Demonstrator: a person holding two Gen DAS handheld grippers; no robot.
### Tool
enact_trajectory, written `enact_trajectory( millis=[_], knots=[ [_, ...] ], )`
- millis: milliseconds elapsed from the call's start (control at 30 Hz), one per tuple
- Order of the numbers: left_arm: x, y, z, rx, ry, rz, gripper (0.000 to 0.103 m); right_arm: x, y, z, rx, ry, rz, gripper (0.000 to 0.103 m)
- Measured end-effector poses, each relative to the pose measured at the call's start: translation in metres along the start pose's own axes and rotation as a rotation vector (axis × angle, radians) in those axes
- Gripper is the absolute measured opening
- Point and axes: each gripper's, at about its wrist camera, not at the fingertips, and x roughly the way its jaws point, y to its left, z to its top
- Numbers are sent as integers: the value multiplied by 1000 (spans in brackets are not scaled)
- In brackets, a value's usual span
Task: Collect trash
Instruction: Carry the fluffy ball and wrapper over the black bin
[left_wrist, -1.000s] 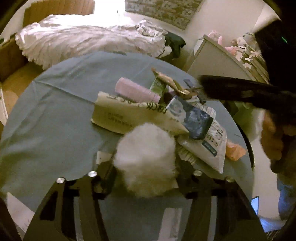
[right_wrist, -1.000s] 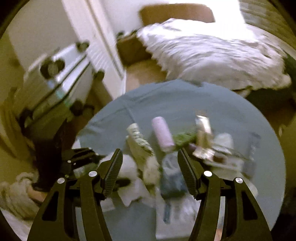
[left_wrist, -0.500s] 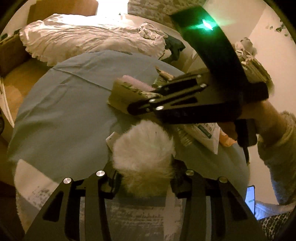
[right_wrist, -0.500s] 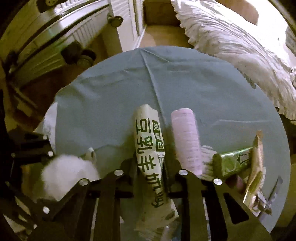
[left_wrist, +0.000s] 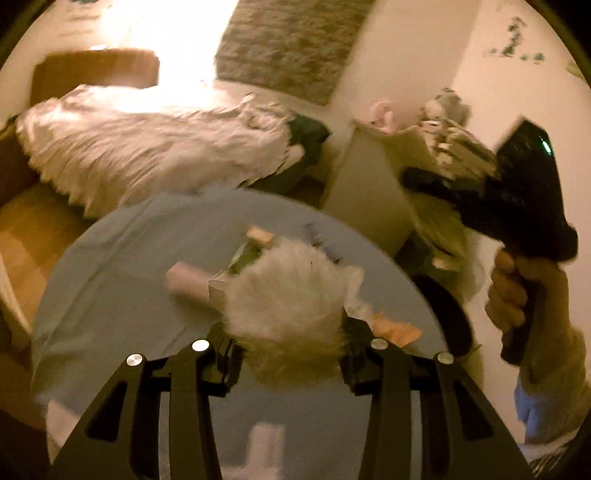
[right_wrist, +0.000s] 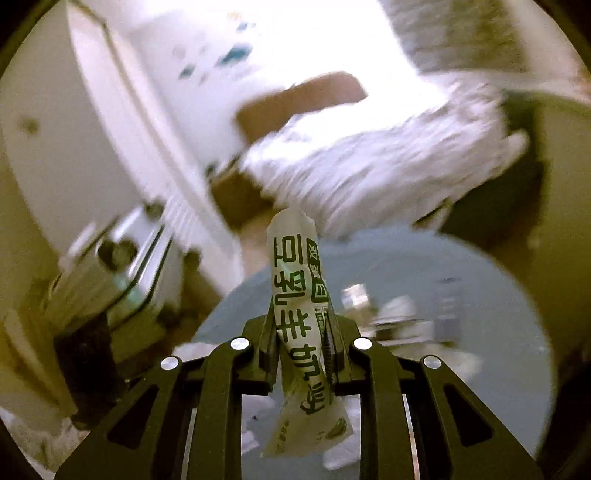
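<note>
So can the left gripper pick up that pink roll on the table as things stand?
Probably not yet. The left gripper is shut on a white fluffy ball that fills its jaws. The pink roll lies uncovered on the table just ahead, so the ball would have to go first.

A round table (left_wrist: 122, 266) under a blue cloth (left_wrist: 96, 314) bears a pink tube (left_wrist: 184, 282) and blurred wrappers (right_wrist: 402, 317).

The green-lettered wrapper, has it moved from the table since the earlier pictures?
Yes. The wrapper is lifted off the blue table, held in the right gripper.
</note>
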Motion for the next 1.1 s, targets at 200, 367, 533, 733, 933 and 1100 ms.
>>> enact_trajectory(
  millis=[200,367,533,733,933,1100],
  knots=[
    [26,-71,35,99,-23,-134,42,-122,-53,-32,154,-276,-200,20],
    [57,-132,47,165,-17,-230,42,-191,-96,-68,253,-387,-376,20],
    [90,-181,46,194,22,-311,42,-230,-129,-96,309,-424,-489,20],
    [119,-219,48,231,52,-371,42,-241,-160,-114,341,-443,-540,20],
    [141,-246,47,266,81,-408,42,-244,-180,-128,359,-449,-562,20],
    [163,-262,37,289,125,-426,42,-236,-193,-138,387,-425,-587,20]
  ],
)
